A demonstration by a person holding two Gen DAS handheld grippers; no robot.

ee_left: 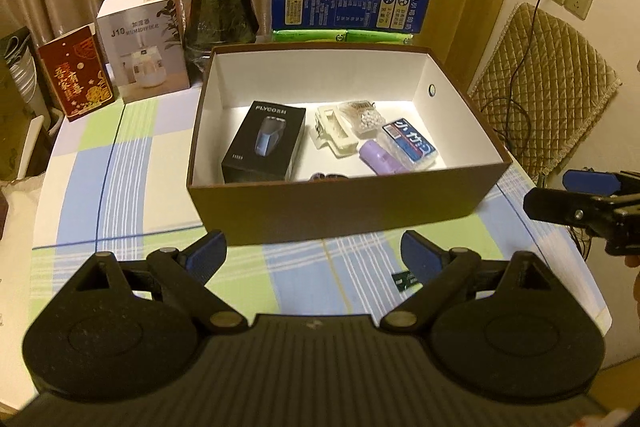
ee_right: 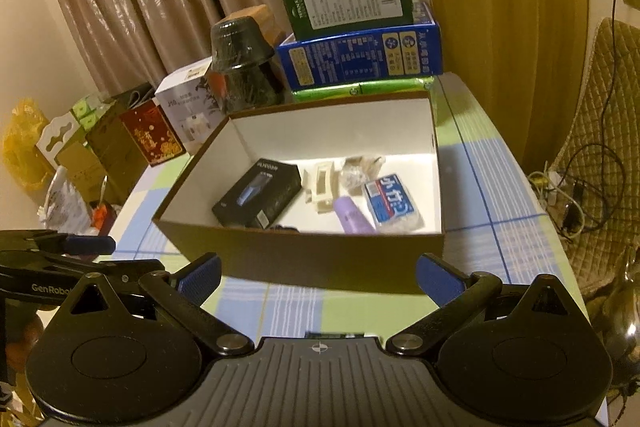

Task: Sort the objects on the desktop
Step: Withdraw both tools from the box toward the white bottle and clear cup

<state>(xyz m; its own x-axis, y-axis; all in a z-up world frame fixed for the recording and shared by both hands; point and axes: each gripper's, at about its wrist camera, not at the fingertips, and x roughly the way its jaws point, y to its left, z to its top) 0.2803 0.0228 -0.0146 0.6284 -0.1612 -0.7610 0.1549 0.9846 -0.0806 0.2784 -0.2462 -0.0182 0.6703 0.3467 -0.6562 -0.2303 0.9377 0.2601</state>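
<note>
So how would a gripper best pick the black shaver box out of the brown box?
From above, pinching the black shaver box across its long side faces. It lies flat, and the brown box's walls block any sideways approach. The cream clip beside it leaves little room.

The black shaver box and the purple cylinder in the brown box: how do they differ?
The black shaver box is a dark, flat-sided carton with a printed picture and lettering; the purple cylinder is pale, round and plain. The black shaver box is clearly larger and sits toward the left of the brown box; the purple cylinder lies on its side toward the right, beside a blue-and-white packet. Both rest inside, untouched by either gripper.
</note>
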